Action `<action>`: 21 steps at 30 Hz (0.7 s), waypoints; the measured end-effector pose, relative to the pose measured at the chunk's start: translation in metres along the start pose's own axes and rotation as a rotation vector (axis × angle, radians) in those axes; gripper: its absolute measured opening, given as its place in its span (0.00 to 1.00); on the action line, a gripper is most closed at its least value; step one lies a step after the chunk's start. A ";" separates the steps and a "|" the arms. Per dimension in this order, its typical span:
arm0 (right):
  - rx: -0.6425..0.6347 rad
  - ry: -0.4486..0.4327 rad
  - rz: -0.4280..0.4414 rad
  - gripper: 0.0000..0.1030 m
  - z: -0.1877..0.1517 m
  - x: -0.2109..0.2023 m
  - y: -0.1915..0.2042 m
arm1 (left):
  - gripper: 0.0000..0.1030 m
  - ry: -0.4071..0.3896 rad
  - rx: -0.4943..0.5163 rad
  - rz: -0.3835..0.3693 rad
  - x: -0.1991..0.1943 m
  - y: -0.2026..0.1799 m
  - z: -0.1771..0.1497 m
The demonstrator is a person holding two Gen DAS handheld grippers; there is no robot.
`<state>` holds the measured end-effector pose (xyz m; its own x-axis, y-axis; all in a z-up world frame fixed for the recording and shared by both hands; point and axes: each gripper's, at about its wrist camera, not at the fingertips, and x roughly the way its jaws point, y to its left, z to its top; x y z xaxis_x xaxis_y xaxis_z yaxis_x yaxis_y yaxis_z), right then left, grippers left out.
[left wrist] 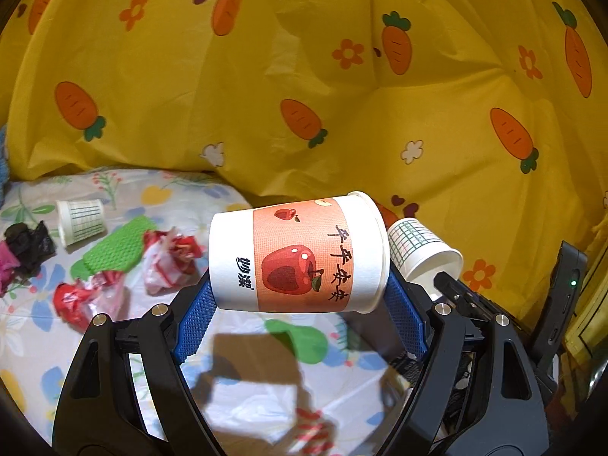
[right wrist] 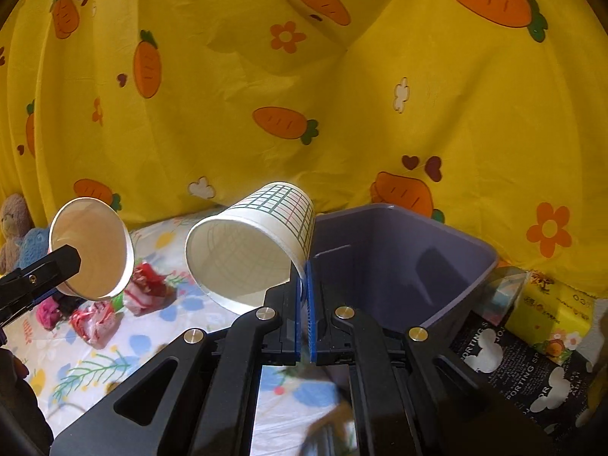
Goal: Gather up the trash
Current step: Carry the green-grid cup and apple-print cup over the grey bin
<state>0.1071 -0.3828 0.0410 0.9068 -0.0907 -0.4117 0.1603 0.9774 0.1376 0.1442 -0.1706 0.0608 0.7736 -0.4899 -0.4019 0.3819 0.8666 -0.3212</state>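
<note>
Now the left gripper clamps the apple cup sideways, while the right gripper pinches the checked cup's rim beside the purple bin.

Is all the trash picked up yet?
Not yet. The purple bin looks empty. The left tongs hold the apple cup; the right tongs pinch a checked cup. Another checked cup, red wrappers and a green piece remain.
</note>
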 end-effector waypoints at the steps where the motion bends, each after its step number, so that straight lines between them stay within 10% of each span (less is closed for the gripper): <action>1: 0.011 0.001 -0.028 0.04 0.002 0.003 -0.009 | 0.78 0.009 0.004 -0.025 0.009 -0.008 0.002; 11: 0.054 0.096 -0.179 0.04 -0.003 0.039 -0.057 | 0.78 0.119 -0.021 -0.242 0.091 -0.053 0.008; 21: 0.047 0.149 -0.208 0.04 -0.012 0.053 -0.063 | 0.78 0.218 -0.059 -0.278 0.138 -0.056 0.001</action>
<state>0.1400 -0.4472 0.0002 0.7859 -0.2561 -0.5629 0.3580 0.9306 0.0765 0.2301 -0.2868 0.0237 0.5155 -0.7203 -0.4641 0.5279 0.6936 -0.4902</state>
